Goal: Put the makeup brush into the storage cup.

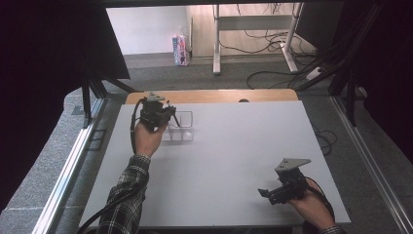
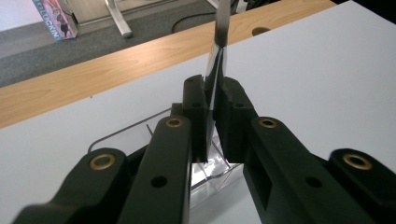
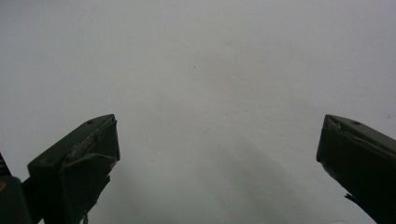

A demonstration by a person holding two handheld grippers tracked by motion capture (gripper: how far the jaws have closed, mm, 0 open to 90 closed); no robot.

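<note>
A small clear plastic box (image 1: 181, 127) with compartments stands on the white table (image 1: 234, 146) at the far left. My left gripper (image 1: 171, 117) hovers right over it, held in a hand with a plaid sleeve. In the left gripper view its jaws (image 2: 212, 93) are shut on a thin shiny strip (image 2: 219, 28) that stands edge-on between the pads and reaches down into the clear box (image 2: 217, 179). My right gripper (image 1: 267, 193) rests low at the front right of the table, far from the box. Its jaws (image 3: 217, 140) stand wide open over bare tabletop with nothing between them.
A wooden strip (image 1: 209, 96) runs along the table's far edge. Beyond it lie grey floor, a desk frame with cables (image 1: 253, 44) and a colourful carton (image 1: 180, 49). Metal rails (image 1: 370, 161) flank the table on both sides.
</note>
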